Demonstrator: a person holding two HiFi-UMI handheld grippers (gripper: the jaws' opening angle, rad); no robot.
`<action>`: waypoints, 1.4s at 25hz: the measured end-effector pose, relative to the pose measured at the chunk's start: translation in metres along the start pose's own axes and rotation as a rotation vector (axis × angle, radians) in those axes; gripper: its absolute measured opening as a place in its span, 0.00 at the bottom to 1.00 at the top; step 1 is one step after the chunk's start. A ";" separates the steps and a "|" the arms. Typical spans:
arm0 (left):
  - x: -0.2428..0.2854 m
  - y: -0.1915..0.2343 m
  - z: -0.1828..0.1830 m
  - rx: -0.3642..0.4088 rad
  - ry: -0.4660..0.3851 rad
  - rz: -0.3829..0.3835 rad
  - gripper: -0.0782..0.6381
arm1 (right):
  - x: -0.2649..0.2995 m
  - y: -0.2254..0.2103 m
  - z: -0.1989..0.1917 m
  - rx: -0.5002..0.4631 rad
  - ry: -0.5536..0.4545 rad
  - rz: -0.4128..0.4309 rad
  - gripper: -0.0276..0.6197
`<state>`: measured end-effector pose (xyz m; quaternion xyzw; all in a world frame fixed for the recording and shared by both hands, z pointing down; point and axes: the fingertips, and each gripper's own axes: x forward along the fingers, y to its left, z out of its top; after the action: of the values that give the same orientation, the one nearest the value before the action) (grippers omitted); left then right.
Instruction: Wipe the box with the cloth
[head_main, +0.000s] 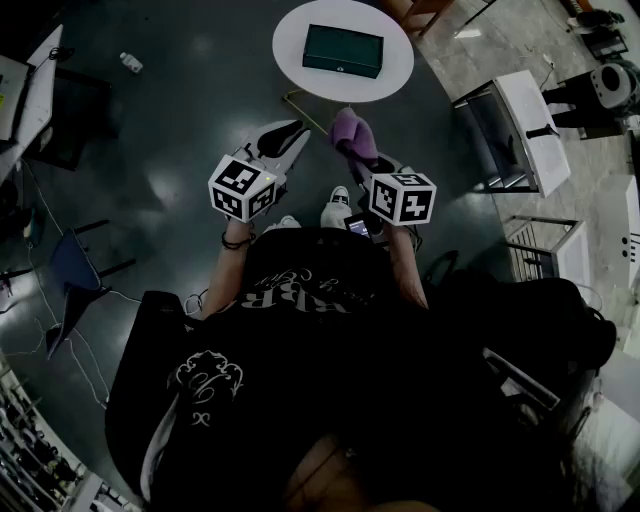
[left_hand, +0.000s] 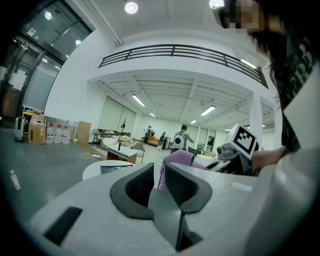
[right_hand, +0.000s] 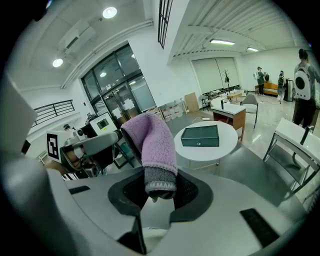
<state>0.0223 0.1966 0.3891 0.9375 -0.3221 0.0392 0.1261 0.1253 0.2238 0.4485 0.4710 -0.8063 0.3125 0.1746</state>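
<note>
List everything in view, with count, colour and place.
box: one, dark green, on the round table
round table: one, white, ahead of the person
cloth: one, purple, held up in the right gripper, away from the box
bottle: one, pale, lying on the dark floor, far left
chair: one, blue, on the floor at left
left gripper: one, grey, jaws slightly apart, empty
right gripper: one, grey, jaws shut on the cloth
</note>
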 end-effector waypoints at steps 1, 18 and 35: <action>-0.002 0.000 -0.001 0.001 0.002 -0.001 0.20 | 0.000 0.001 -0.001 0.000 0.001 -0.001 0.18; -0.034 -0.012 -0.011 0.039 0.031 -0.052 0.20 | 0.000 0.023 -0.022 0.037 -0.019 -0.041 0.18; 0.039 0.035 -0.010 -0.011 0.028 -0.030 0.20 | 0.033 -0.071 0.019 0.041 0.035 -0.122 0.18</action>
<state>0.0310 0.1494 0.4124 0.9408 -0.3064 0.0488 0.1363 0.1710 0.1639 0.4773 0.5172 -0.7663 0.3259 0.1976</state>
